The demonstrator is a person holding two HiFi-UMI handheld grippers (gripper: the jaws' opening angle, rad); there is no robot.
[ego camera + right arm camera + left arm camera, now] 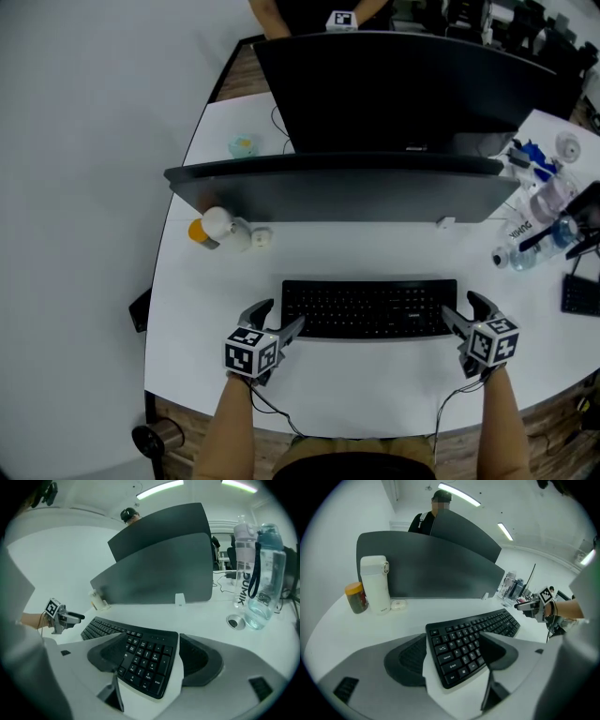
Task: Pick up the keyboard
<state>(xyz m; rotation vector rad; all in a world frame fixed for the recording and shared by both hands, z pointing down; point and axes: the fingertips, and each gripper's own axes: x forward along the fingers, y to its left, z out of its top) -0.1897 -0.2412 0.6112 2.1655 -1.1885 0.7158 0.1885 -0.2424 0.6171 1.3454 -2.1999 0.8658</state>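
Note:
A black keyboard (370, 307) lies flat on the white desk (375, 248), in front of the dark screens. My left gripper (284, 314) stands open at the keyboard's left end. In the left gripper view that end of the keyboard (487, 623) lies between the wide-spread jaws of the left gripper (454, 654), and the pads do not press on it. My right gripper (457, 307) stands open at the right end. In the right gripper view the number-pad end of the keyboard (105, 629) sits between the jaws of the right gripper (149, 659), ungripped.
Two dark screens (337, 183) stand across the desk behind the keyboard. A white bottle (376, 584), an orange-lidded jar (355, 597) and a small white case (398, 604) sit at the back left. Clear water bottles (265, 573) stand at the right. A person (433, 513) is behind the screens.

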